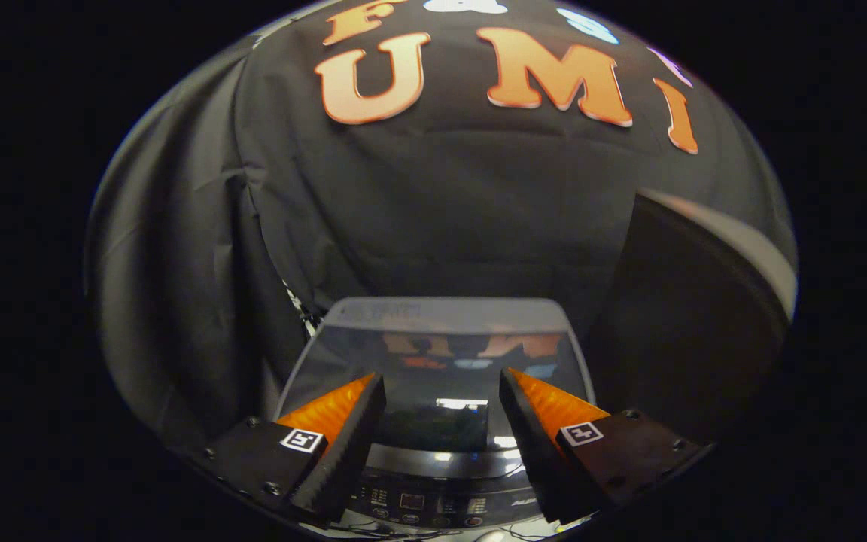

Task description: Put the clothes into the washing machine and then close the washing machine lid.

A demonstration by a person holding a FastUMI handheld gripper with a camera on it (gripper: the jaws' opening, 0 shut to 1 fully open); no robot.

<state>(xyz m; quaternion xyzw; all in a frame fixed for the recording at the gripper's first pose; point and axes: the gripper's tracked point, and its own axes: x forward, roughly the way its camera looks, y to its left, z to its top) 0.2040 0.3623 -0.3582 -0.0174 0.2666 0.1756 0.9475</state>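
Below, parted jaws over washing machine lid (437,354).

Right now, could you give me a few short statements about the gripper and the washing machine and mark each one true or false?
1. The gripper is open, its fingers apart. True.
2. A garment is clamped between the fingers. False: nothing is between them.
3. The washing machine lid lies flat and closed. True.
4. The control panel lies on the far side of the lid. False: it sits nearest the gripper, below the fingers.
5. The lid's glossy surface shows reflections. True.
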